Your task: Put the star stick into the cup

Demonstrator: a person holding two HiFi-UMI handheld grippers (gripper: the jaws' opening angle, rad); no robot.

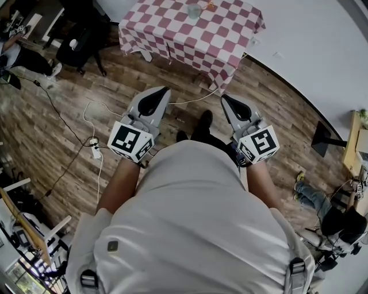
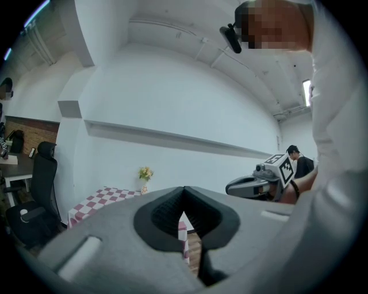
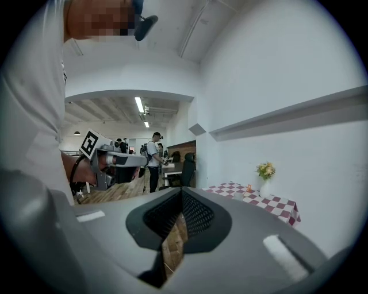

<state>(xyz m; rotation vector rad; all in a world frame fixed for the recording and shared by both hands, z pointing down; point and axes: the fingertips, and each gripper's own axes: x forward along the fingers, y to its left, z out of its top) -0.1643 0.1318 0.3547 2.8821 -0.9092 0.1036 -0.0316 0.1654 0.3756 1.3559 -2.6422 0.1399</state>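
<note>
A table with a red-and-white checked cloth [image 1: 172, 34] stands well ahead of me on the wooden floor. On its far side is a clear cup [image 1: 194, 10], with a small orange object [image 1: 210, 4] beside it; it is too small to tell if it is the star stick. I hold both grippers at chest height, far from the table. My left gripper [image 1: 164, 91] is shut and empty. So is my right gripper [image 1: 225, 97]. In the right gripper view the cup [image 3: 237, 195] and the orange object [image 3: 249, 187] sit on the table [image 3: 276, 205] near a flower vase [image 3: 265, 175].
A black office chair [image 1: 80, 46] stands left of the table. Cables and a white power strip [image 1: 95, 150] lie on the floor to my left. A person sits at the far left [image 1: 17, 51] and another at the right [image 1: 322, 207]. A white wall [image 1: 310, 51] curves behind the table.
</note>
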